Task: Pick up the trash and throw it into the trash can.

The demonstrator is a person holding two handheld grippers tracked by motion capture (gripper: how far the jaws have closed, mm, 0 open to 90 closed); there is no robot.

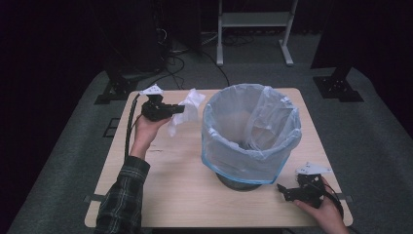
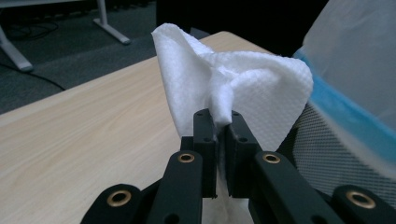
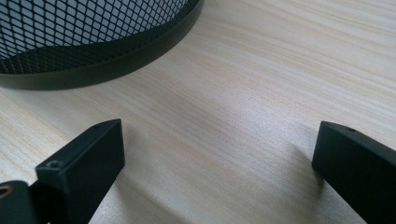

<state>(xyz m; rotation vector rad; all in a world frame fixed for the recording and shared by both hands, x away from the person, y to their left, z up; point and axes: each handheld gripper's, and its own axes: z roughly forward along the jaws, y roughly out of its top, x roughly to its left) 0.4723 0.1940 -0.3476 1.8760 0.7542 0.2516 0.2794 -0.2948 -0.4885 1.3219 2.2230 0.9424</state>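
At the left of the high view, a forearm in a dark plaid sleeve [image 1: 122,195] ends in a hand around the left gripper [image 1: 178,109], a black, angular tool topped by a grey three-cornered plate. Its fingers [image 2: 205,135] are closed tight on a crumpled white paper towel [image 1: 187,111]. In the left gripper view the two flat black blocks pinch a twisted fold of the sheet, which fans out above them into soft, rumpled lobes. Its surface is quilted with a fine dimpled emboss [image 2: 261,88]. The towel is held up off the pale wood-grain tabletop [image 1: 170,180], just beside the left flank of the bin and not touching it.

In the middle stands a round black wire-mesh wastebasket [image 1: 241,181] lined with a thin translucent plastic bag with a blue edge [image 1: 251,129]. The bag is pulled down over the rim in loose, wrinkled folds and hides most of the mesh. In the right gripper view the basket's diamond-pattern mesh [image 3: 84,28] rises from a smooth, solid curved base band resting on the tabletop.

At the right, near the front corner, the other hand holds the right gripper [image 1: 285,191] low over the tabletop, just beside the basket's foot. Its fingers [image 3: 88,163] are spread wide apart, blunt matte-black rectangular blocks with nothing but bare, light, finely streaked wood between them.
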